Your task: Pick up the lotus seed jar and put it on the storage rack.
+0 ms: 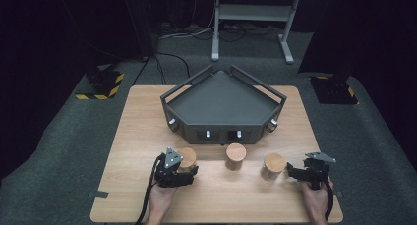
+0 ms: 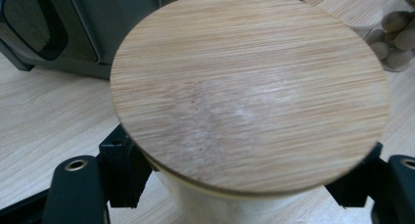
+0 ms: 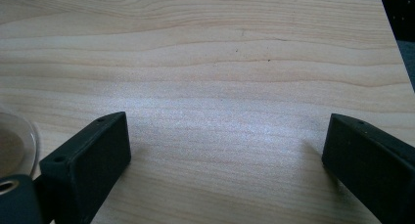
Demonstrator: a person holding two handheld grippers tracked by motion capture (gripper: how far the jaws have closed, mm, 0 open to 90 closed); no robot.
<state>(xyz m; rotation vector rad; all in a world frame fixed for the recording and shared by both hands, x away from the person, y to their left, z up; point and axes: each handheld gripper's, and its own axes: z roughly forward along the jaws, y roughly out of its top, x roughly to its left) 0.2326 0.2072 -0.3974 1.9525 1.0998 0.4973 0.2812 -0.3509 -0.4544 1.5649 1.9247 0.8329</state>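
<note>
Three glass jars with round bamboo lids stand in a row on the wooden table, in front of the dark tray (image 1: 223, 99). My left gripper (image 1: 178, 172) (image 2: 240, 182) holds the left jar (image 1: 187, 157) (image 2: 249, 92): its black pads (image 2: 125, 170) press the glass body from both sides just under the lid. The middle jar (image 1: 236, 155) stands free. My right gripper (image 1: 301, 174) (image 3: 225, 150) is open, jaws wide apart over bare wood, just right of the right jar (image 1: 273, 165), whose glass edge (image 3: 17, 145) shows beside the left jaw.
The grey angular tray has raised rails and takes up the table's (image 1: 142, 136) far middle. A metal stand (image 1: 253, 18) is on the floor beyond. The right jar's brown round contents (image 2: 396, 38) show in the left gripper view. The table edge (image 3: 396, 43) lies to the right.
</note>
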